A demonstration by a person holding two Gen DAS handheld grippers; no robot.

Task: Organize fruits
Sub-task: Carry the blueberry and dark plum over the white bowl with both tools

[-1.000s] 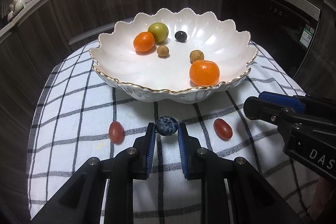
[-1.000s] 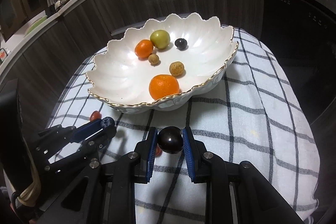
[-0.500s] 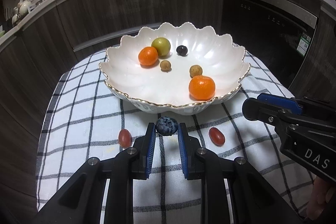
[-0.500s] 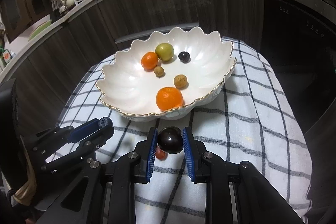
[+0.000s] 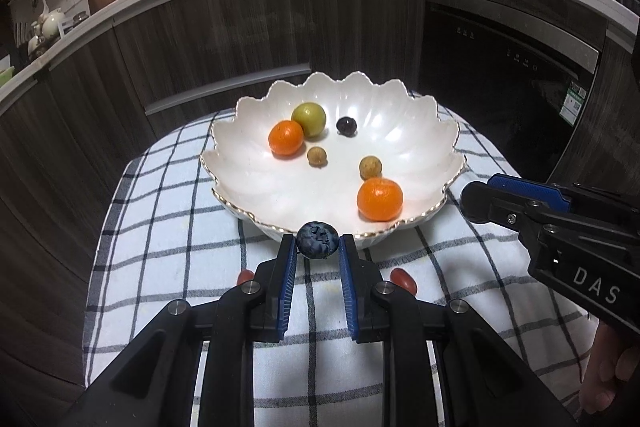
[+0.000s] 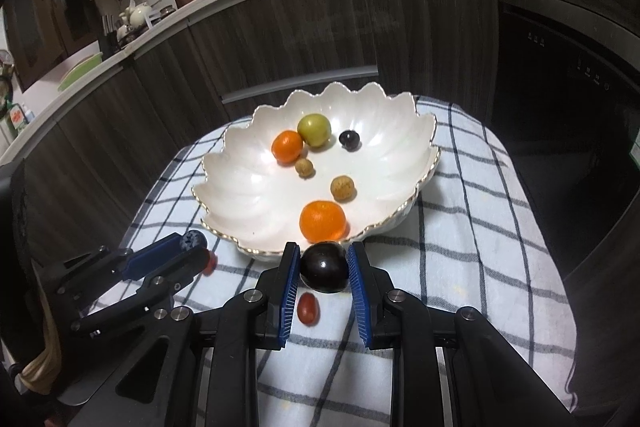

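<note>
Blue berry (image 5: 318, 245) pinched between left tongs (image 5: 317, 254) — aloft.

Bare bowl (image 5: 256, 183) floor left of the fruit; scalloped rim ahead.

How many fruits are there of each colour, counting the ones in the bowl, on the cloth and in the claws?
Orange: 2
Green: 1
Tan: 2
Dark purple or black: 2
Blue: 1
Red: 2
Total: 10
</note>
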